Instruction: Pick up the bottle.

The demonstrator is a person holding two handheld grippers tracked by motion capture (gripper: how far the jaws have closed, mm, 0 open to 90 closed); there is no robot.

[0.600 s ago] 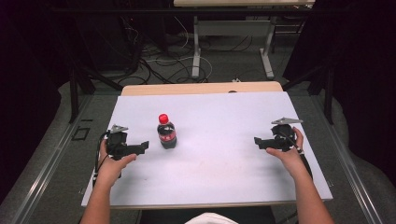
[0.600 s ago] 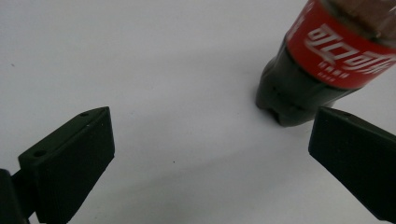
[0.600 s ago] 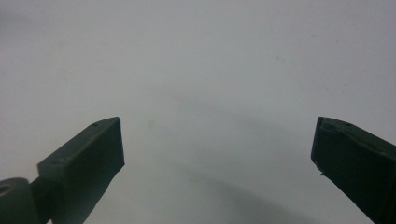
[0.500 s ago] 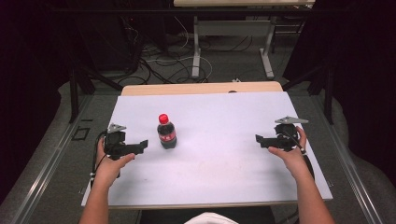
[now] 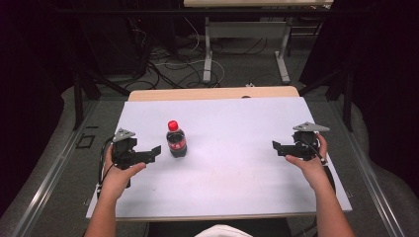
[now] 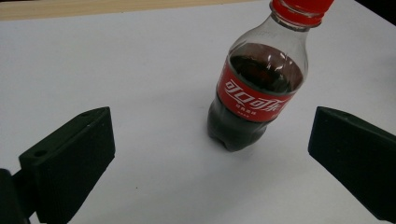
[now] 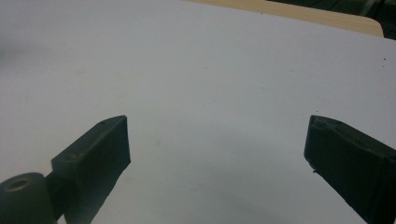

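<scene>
Left gripper (image 5: 154, 152) is edging closer to the cola bottle (image 5: 176, 139), jaws spread wide, nothing grasped; the bottle is standing upright left of centre on the table (image 5: 237, 187). Right gripper (image 5: 276, 147), also released, is idling well apart. Grasp likely next.

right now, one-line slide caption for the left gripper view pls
Open left claw faces an upright cola bottle with a red cap on the white table, not yet between its jaws.

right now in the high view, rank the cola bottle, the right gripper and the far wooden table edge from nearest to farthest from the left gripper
1. cola bottle, just beside the left gripper
2. wooden table edge, along the far side
3. right gripper, across the table at its right side
</scene>
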